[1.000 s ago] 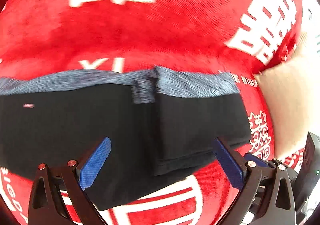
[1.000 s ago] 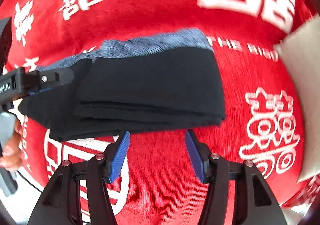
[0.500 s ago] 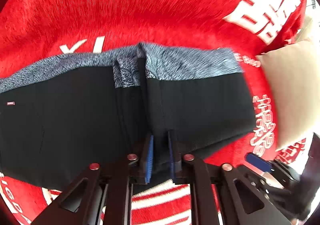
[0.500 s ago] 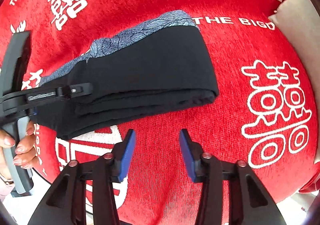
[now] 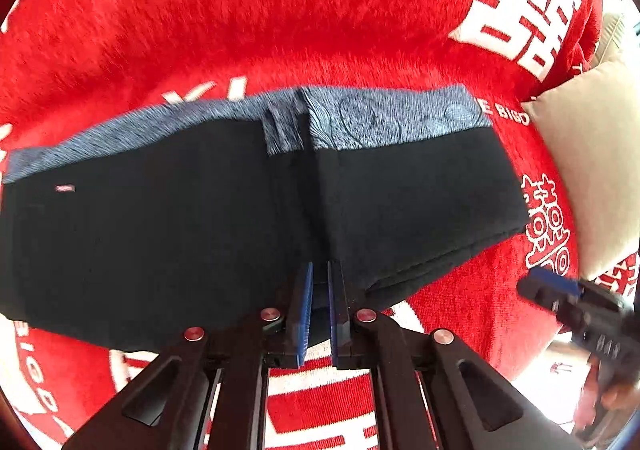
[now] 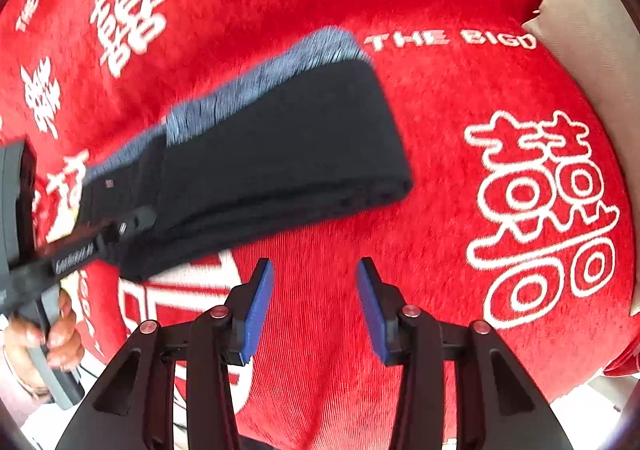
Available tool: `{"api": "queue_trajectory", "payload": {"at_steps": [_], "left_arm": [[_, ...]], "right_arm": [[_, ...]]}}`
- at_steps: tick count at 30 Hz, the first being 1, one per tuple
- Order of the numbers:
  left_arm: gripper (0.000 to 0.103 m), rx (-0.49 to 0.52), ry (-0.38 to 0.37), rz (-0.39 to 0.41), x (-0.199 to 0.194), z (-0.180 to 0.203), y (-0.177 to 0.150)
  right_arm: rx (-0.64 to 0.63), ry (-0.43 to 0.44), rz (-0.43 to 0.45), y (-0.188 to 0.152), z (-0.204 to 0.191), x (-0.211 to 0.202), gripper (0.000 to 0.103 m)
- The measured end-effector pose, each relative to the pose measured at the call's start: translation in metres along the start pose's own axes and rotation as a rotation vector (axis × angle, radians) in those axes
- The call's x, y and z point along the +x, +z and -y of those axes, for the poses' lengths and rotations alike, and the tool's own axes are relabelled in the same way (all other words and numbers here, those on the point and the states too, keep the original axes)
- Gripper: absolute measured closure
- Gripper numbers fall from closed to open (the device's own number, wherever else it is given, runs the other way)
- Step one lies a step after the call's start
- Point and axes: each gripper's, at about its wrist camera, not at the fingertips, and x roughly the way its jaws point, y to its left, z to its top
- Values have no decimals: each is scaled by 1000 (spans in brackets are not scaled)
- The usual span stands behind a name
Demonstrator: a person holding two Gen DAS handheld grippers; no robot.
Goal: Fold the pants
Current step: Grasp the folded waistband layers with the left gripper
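The black pants with a blue-grey patterned waistband lie folded on a red cloth. The right part is doubled into a thick stack. My left gripper is shut on the near edge of the pants at the fold. In the right wrist view the pants lie left of centre, and my right gripper is open and empty over bare red cloth just in front of them. The left gripper shows there clamping the pants' left end.
The red cloth carries white characters and lettering. A beige cushion lies at the right, also in the right wrist view. A hand holds the left gripper's handle. The cloth's near edge runs along the bottom.
My left gripper closed from wide open onto the pants' near edge and still holds it. My right gripper drew back and rightward from the pants and stays open.
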Motion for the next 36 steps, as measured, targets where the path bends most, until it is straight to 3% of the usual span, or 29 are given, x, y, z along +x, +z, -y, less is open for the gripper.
{"api": "queue_trajectory", "payload": {"at_steps": [5,7,14,18,20,23,29,30,31,32,33,36], "left_arm": [[96,0,18,35,-6,6,27],[96,-2,26,47,0,13,39],[96,-57,103,12,48,22,65],[96,-24,131,28,60,27,63],[96,-5,144,41,61,29,60],[96,-14,131,51,60,26,59],[96,-40,108,40,47,26,62],[79,-43,107,45,42,24,61],[35,-49,97,50,39,24,60],[13,-60,105,64,34,22,58],[2,-70,116,94,25,20,55],[2,-84,116,89,20,16,50]], "right_arm": [[53,20,49,48,17,-5,56],[83,32,61,71,22,-2,63],[111,64,63,134,23,30,65],[16,25,36,144,2,58,66],[-75,-60,-5,144,-11,83,66],[-174,-129,28,145,-26,91,65],[-116,-72,6,144,-25,71,62],[-113,-63,10,139,-23,66,58],[-115,-60,15,134,-24,61,54],[-124,-67,23,126,-27,54,53],[-134,-74,30,118,-28,49,53],[-172,-90,42,90,-38,39,53]]}}
